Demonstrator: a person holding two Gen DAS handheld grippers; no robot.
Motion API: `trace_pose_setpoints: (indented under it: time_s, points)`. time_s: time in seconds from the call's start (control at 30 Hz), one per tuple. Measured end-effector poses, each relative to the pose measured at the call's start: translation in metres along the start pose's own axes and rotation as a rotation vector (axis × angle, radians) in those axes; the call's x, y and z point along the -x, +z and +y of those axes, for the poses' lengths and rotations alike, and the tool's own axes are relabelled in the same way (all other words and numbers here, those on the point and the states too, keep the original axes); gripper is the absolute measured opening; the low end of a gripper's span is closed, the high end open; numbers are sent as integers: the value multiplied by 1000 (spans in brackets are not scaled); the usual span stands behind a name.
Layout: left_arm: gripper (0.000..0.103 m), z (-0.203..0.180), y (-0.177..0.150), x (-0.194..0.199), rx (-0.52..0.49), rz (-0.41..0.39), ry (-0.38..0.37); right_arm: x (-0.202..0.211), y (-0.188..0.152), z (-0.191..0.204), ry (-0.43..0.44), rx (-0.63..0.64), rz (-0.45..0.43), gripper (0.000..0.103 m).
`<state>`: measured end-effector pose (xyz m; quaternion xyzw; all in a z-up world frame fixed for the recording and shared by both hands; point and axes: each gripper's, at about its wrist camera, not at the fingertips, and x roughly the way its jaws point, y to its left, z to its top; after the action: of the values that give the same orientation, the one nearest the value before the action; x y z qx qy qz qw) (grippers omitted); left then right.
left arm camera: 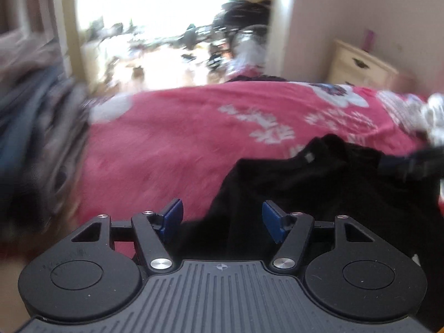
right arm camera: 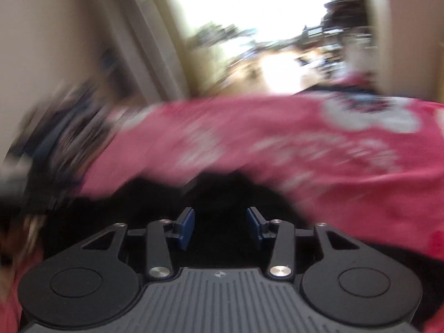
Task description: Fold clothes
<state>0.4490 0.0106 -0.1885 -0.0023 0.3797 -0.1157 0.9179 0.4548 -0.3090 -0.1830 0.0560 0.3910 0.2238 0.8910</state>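
My left gripper [left arm camera: 222,219] stands with its blue pads wide apart and nothing between them; the crumpled black cotton garment [left arm camera: 327,183] lies just beyond, on the pink floral bedspread [left arm camera: 172,144]. My right gripper [right arm camera: 219,226] is narrower but also empty, over the same black cloth. Both views are smeared, so I judge I could pinch a doubled layer or snag the bedspread. Farther left, a heap of dark clothes [left arm camera: 36,127] could get dragged in.
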Motion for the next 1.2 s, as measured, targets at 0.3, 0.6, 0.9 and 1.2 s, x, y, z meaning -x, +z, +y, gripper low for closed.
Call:
trace_pose_setpoints:
  time_s: [0.3, 0.6, 0.9, 1.2]
  points:
    - [63, 49, -47, 53, 416, -21, 41, -74, 3, 48, -53, -12, 62, 42]
    - [64, 35, -125, 81, 721, -56, 30, -51, 40, 123, 121, 68, 106, 45]
    - [63, 27, -171, 101, 701, -154, 105, -104, 29, 306, 312, 673, 284, 53]
    - [64, 18, -187, 105, 622, -212, 115, -142, -17, 353, 149, 1091, 316, 31]
